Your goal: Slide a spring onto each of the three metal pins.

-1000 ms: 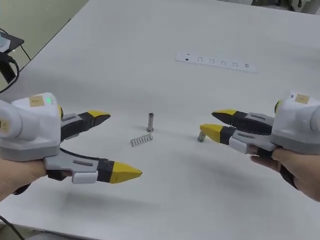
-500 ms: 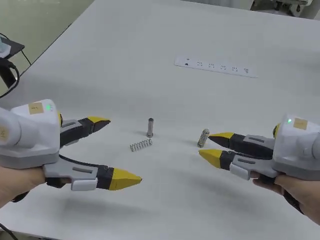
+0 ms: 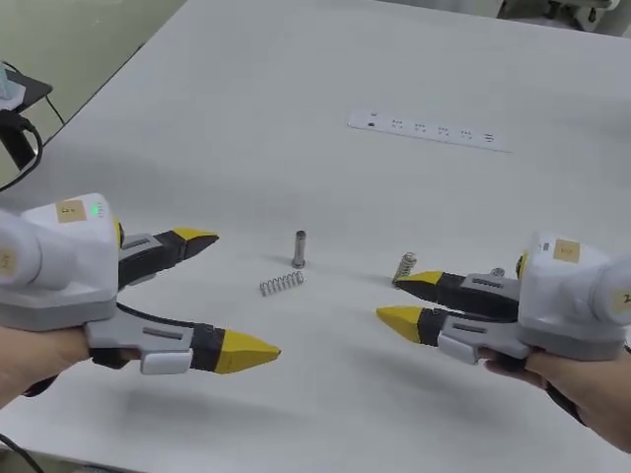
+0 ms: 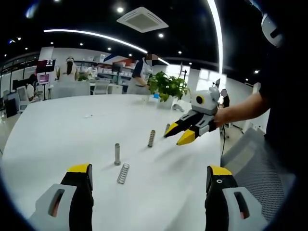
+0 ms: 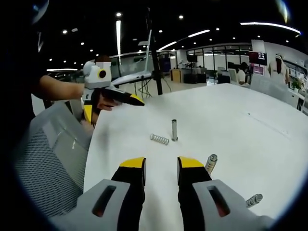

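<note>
On the white table (image 3: 296, 89) a bare metal pin (image 3: 300, 248) stands upright, and a loose spring (image 3: 281, 284) lies just in front of it. Further right stands a pin with a spring on it (image 3: 405, 266). The right gripper view has this sprung pin (image 5: 211, 163) beside its right jaw and a second sprung pin (image 5: 254, 198) lower right. My left gripper (image 3: 227, 293) is open wide, left of the loose spring (image 4: 123, 173) and holding nothing. My right gripper (image 3: 399, 299) is narrowly open and holds nothing, its tips just in front of the nearer sprung pin.
A white power strip (image 3: 427, 130) lies flat at the far side of the table. The table's left edge (image 3: 94, 94) runs diagonally, with dark cables beyond it. A grey mesh chair (image 5: 43, 163) stands near the table, and people are further back in the room.
My right gripper has drawn back toward me and lower, uncovering the sprung pin it stood over. The left gripper has barely moved. The pins and loose spring stay put.
</note>
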### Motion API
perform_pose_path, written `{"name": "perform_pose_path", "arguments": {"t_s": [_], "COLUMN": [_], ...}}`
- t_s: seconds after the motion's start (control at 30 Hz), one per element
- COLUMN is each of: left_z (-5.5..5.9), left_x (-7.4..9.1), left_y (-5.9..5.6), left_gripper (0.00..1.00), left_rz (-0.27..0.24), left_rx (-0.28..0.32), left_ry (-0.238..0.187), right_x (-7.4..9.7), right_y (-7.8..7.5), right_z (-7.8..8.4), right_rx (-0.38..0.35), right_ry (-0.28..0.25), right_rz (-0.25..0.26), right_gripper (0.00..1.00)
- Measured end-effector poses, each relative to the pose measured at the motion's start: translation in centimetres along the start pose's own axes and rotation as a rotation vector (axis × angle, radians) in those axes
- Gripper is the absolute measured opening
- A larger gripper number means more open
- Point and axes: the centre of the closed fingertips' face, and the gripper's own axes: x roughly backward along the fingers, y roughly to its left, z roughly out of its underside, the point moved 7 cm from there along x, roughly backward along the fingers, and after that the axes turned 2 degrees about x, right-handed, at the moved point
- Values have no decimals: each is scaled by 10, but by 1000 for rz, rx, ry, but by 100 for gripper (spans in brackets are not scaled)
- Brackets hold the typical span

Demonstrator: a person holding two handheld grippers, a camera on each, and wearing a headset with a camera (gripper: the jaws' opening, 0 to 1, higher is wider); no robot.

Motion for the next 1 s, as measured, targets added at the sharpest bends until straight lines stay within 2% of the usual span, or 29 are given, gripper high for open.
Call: {"name": "perform_pose_path", "arguments": {"t_s": [0.13, 0.6, 0.87, 1.0], "left_z": [1, 3, 4, 1], "left_x": [1, 5, 5, 5], "left_y": [0, 2, 2, 3], "left_gripper": [95, 95, 95, 95], "left_rz": [-2, -9, -12, -12], "left_rx": [1, 6, 7, 6], "left_ry": [-1, -2, -1, -7], "right_x": [-8, -42, -61, -73], "right_y": [1, 1, 2, 2], "right_z": [-5, -28, -32, -35], "right_rx": [54, 163, 233, 268], "right_ry": [20, 62, 126, 154], "right_rz": [-20, -99, -162, -176], "right_gripper": [23, 23, 22, 21]}}
